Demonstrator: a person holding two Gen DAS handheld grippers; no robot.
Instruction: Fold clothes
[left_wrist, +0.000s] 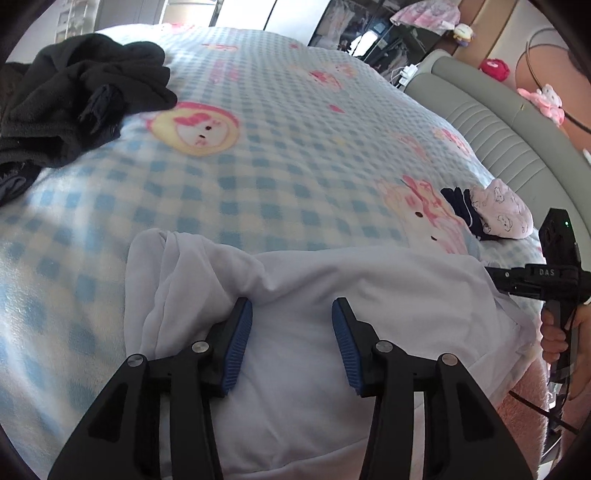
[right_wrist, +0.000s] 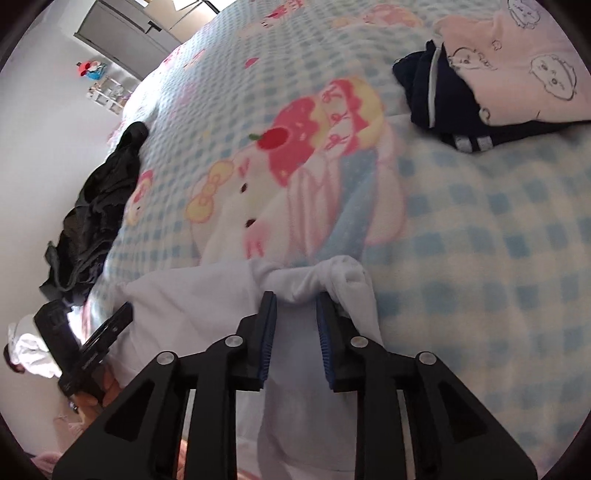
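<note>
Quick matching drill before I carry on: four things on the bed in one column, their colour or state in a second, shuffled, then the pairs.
Things:
1. white garment
2. black clothes pile
3. pink printed garment
4. left gripper

States:
A. crumpled in a heap at the far left of the bed
B. folded, lying on top of a navy garment
C. open above the cloth, nothing between its pads
D. spread at the near edge of the bed, one end bunched

Pairs: 1-D, 2-A, 3-B, 4-C

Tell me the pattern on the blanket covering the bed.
The blanket has a light-blue and white check with pink cartoon characters, clearest in the left wrist view.
</note>
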